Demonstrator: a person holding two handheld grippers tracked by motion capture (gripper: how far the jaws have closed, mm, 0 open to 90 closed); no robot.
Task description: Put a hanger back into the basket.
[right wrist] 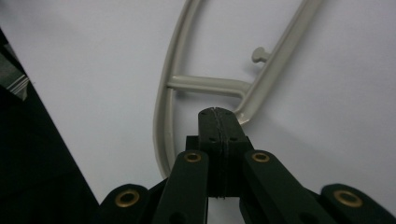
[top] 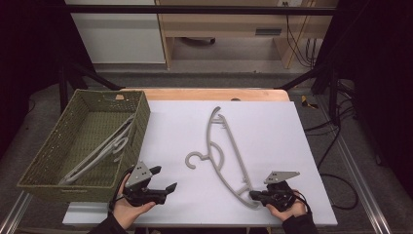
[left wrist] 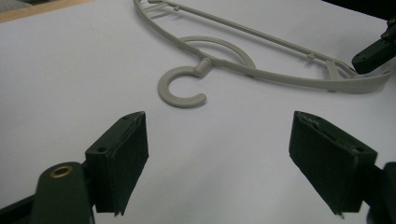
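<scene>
A grey plastic hanger (top: 225, 155) lies flat on the white counter (top: 272, 131), running from the middle of the far half down toward the near right corner, its hook (left wrist: 180, 88) curled toward the left. The right tongs (top: 254, 195) sit close to the near edge with their jaws pressed together at the hanger's near tip; in the right gripper view they meet right beside the hanger's cross-strut (right wrist: 205, 85), though whether plastic is caught between them I cannot tell. The left tongs (top: 163, 179) hover near the near edge, left of centre, jaws wide apart, with bare white surface between them and the hook. Along the left edge stands a green woven basket (top: 48, 146) holding another grey hanger (top: 100, 151). No writing is readable.
</scene>
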